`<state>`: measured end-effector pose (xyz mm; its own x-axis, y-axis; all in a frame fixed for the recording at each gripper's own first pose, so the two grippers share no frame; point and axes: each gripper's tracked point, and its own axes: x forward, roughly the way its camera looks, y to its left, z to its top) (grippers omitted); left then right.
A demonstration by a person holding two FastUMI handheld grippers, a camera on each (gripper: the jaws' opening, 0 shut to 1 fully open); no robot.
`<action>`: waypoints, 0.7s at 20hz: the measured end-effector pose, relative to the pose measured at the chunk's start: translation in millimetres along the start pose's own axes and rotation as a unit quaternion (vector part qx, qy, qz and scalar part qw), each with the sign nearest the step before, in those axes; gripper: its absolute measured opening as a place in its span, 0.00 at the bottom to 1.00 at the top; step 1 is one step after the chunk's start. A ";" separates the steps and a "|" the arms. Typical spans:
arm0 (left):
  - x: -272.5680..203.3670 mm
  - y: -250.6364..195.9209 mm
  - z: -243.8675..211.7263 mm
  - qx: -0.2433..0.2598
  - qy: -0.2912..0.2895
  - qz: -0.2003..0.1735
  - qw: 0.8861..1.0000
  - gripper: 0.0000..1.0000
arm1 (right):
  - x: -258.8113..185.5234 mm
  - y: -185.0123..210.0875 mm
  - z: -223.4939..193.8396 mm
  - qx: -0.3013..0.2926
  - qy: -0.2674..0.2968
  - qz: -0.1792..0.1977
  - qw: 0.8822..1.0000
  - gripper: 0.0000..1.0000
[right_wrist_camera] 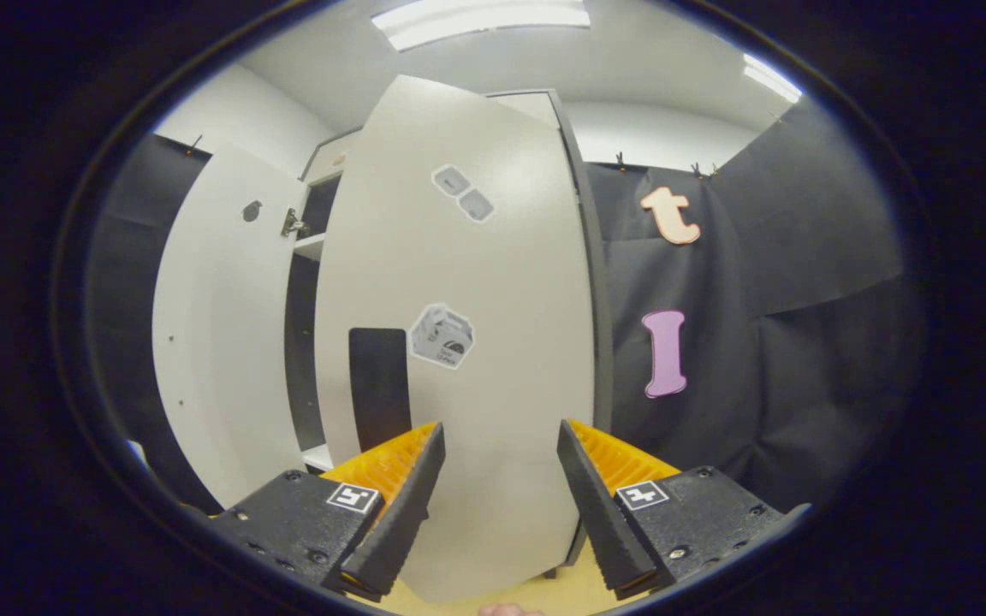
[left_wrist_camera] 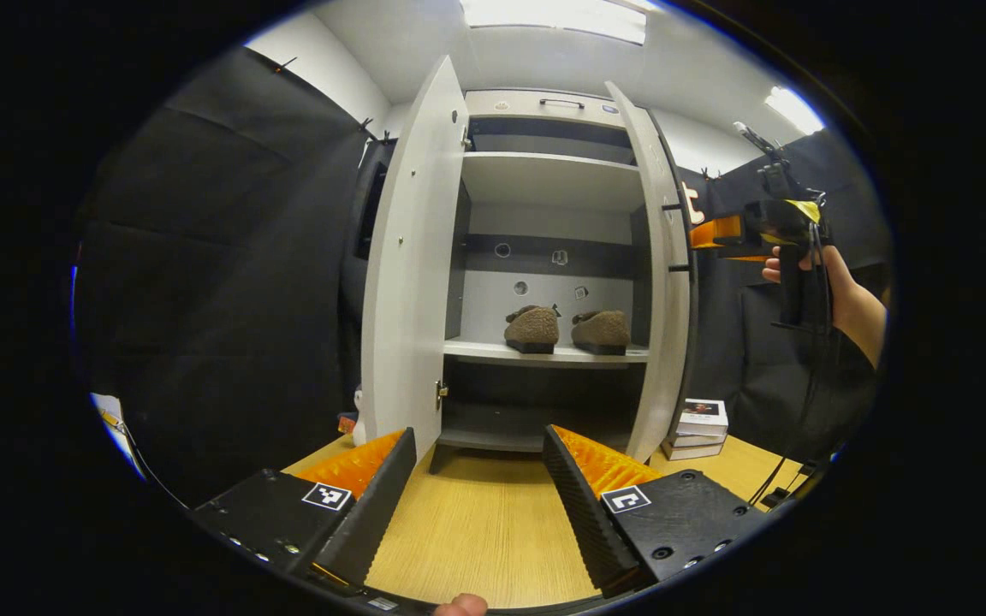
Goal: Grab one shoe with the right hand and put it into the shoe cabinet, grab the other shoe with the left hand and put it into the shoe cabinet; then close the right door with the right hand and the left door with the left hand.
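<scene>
Heels alone showing on the two shoes (left_wrist_camera: 567, 330) at frame centre in the left gripper view, toes turned to the back wall. Small stickers (left_wrist_camera: 559, 257) above them too tiny to make out. Stack of boxes (left_wrist_camera: 697, 427) at lower right partly hidden behind the right door (left_wrist_camera: 657, 282). In the right gripper view, cabinet interior (right_wrist_camera: 305, 257) reduced to a narrow slit at left by that same door (right_wrist_camera: 476, 342); lower door edge masked by the right tongs (right_wrist_camera: 493, 500).
</scene>
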<state>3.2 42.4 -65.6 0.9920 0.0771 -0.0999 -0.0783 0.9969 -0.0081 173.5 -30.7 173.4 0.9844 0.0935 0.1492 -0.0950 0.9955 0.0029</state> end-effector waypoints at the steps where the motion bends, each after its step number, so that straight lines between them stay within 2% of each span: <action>1: -0.9 4.8 0.3 -0.001 0.000 0.005 1.000 0.90 | 6.1 4.9 -0.3 -0.005 -0.002 0.001 1.000 0.86; 3: -0.5 11.8 -0.9 -0.005 0.001 0.013 1.000 0.90 | 12.1 9.1 -0.5 -0.015 -0.003 0.002 1.000 0.87; 6: -1.9 19.1 -0.9 -0.009 0.003 0.024 1.000 0.90 | -2.1 7.6 2.1 -0.015 -0.009 -0.002 1.000 0.87; 10: -1.0 40.0 -2.9 -0.021 0.012 0.045 0.999 0.90 | -61.2 8.8 -9.4 -0.024 -0.042 -0.025 0.999 0.87; 14: 7.3 67.7 12.5 -0.001 -0.001 0.072 0.997 0.90 | -126.4 23.9 -66.6 -0.033 -0.036 -0.048 0.998 0.87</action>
<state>6.4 110.6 -54.4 0.9704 0.2202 -0.0990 -0.2209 0.9753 0.0040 56.6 -17.6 88.8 0.9750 -0.0022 0.2224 0.0124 0.9989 -0.0447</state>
